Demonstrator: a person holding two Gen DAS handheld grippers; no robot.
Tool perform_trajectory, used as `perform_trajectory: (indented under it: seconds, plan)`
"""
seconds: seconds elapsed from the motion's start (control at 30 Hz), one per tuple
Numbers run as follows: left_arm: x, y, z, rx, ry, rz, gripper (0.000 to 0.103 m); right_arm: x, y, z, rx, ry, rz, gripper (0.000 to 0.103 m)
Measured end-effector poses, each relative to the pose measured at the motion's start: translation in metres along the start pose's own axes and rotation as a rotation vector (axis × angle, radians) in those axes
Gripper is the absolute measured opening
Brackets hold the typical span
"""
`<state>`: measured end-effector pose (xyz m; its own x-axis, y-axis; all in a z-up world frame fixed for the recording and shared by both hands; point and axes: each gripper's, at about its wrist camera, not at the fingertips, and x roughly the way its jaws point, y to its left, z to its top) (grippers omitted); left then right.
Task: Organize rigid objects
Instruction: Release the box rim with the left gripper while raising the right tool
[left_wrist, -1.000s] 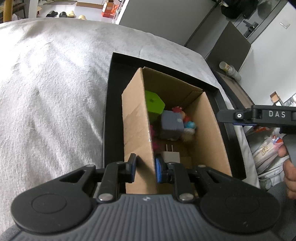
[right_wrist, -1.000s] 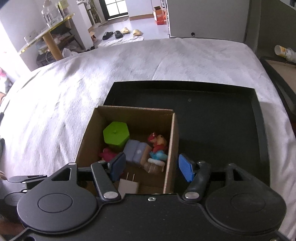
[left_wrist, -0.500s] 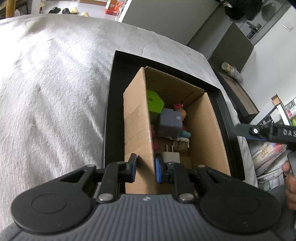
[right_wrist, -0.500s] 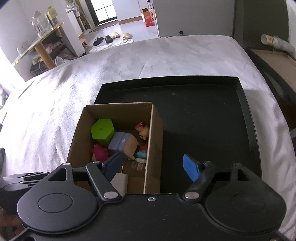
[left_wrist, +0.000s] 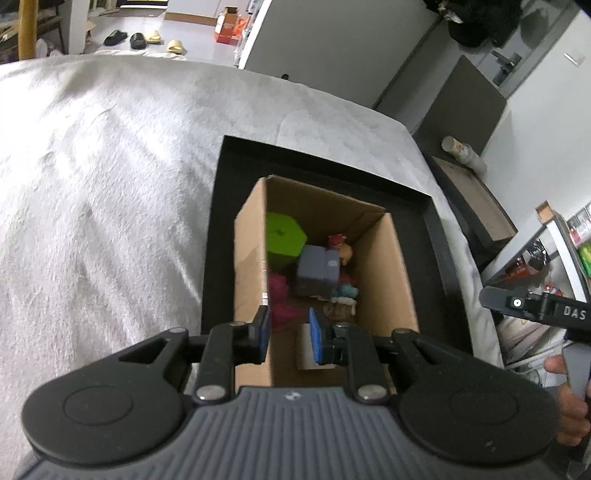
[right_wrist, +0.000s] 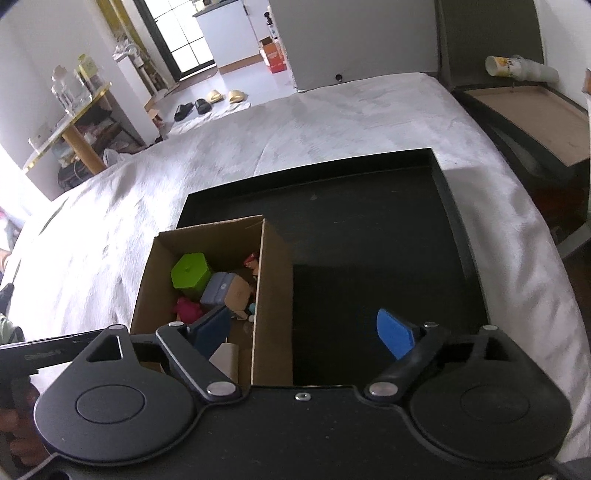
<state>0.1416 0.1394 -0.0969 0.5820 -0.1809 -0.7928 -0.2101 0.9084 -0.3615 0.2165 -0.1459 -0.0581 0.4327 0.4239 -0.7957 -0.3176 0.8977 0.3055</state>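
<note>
A cardboard box stands in the left part of a black tray on a white-covered bed. Inside lie a green hexagonal container, a grey-blue block, a pink toy, small figurines and a white plug adapter. My left gripper is partly open, its fingers astride the box's left wall near the near corner, not clamping it. My right gripper is wide open above the box's right wall.
The tray's right half holds nothing. The white bedcover spreads to the left. A dark side table with a paper cup stands to the right. Slippers lie on the floor beyond the bed.
My left gripper's fingers have opened off the box's left wall and it has pulled back and up. My right gripper has shifted right and lifted; the box sits further left in its view.
</note>
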Motion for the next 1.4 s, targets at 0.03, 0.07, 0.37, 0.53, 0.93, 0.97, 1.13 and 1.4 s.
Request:
perform_trajectory:
  seconds: [0.03,0.07,0.37,0.53,0.93,0.97,1.13,1.4]
  plan:
    - [-0.003,-0.004,0.001,0.015,-0.001,-0.002,0.023,-0.002,-0.002,-0.001,0.004,-0.005,0.001,0.091]
    - [-0.007,-0.008,0.002,0.029,-0.004,-0.006,0.023,-0.005,-0.003,-0.002,0.007,-0.012,0.002,0.092]
    - [-0.040,-0.034,0.007,0.024,-0.006,0.009,0.048,-0.040,-0.012,-0.004,0.056,-0.067,0.024,0.103]
    - [-0.061,-0.052,0.004,0.049,-0.039,0.019,0.062,-0.063,-0.015,-0.007,0.058,-0.111,0.030,0.103]
    - [-0.104,-0.076,-0.002,0.089,-0.111,-0.002,0.088,-0.100,-0.018,-0.021,0.100,-0.168,0.011,0.103]
    - [-0.106,-0.077,-0.003,0.094,-0.111,-0.006,0.089,-0.103,-0.017,-0.022,0.096,-0.169,0.010,0.103]
    - [-0.115,-0.081,-0.007,0.112,-0.118,-0.004,0.094,-0.112,-0.013,-0.029,0.103,-0.190,0.017,0.103]
    - [-0.136,-0.082,-0.013,0.132,-0.151,-0.001,0.099,-0.127,-0.007,-0.035,0.095,-0.218,0.027,0.103]
